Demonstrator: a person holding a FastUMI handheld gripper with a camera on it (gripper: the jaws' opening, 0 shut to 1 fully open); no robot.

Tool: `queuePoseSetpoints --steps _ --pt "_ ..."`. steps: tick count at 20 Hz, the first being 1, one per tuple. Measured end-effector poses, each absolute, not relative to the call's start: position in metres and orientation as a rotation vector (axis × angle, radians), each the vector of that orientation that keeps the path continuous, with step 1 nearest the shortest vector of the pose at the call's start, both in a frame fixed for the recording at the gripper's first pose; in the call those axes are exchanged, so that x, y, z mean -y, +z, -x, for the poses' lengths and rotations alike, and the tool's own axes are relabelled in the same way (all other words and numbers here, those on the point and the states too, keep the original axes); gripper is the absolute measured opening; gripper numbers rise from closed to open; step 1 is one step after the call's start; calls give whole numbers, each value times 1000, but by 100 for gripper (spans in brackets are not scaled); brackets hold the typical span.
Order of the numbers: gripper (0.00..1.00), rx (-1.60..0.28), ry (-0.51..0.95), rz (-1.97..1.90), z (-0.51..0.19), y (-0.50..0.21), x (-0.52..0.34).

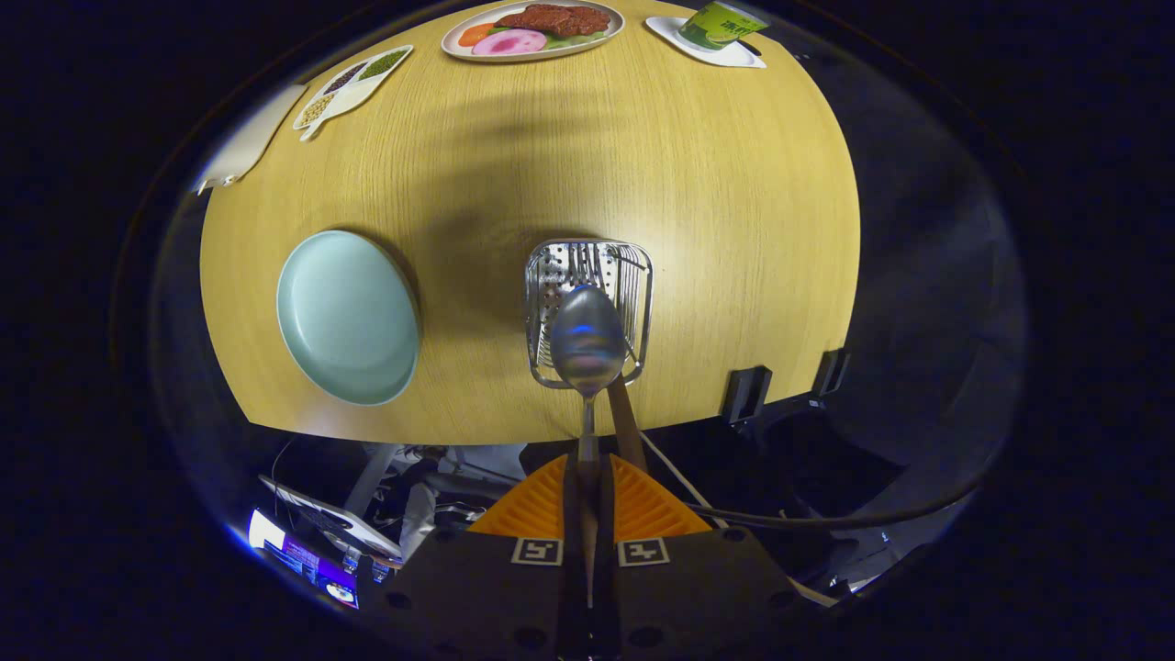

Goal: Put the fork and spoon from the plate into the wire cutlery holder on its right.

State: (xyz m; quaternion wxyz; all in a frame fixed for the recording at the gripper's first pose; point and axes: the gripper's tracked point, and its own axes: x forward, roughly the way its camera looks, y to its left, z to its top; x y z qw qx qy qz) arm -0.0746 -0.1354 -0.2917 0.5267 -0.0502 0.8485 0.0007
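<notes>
While clamped: gripper (pixel 587 477) pinched the spoon (pixel 586 341) handle between nearly closed fingers.
Spoon: bowl ahead, over the holder (pixel 633 275).
Fork: seemingly inside already.
Plate (pixel 347 317): left, bare.
Next: lower, release.

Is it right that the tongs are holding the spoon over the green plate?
Not quite. In the gripper view the tongs are shut on the spoon, but its bowl hangs over the wire cutlery holder, right of the green plate.
</notes>
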Motion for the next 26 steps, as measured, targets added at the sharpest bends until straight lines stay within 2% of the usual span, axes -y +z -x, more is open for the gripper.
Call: queuePoseSetpoints --steps 5,7,12,14,22,26 --pt "8 -2079 17 170 75 -312 141" --pt "12 -2098 12 209 73 -308 147" --pt "80 -2031 -21 133 77 -307 136" --pt "100 -1974 -33 108 78 -301 130" --pt "98 -1615 -101 157 72 -253 119" --pt "98 -1351 -105 141 48 -216 93"
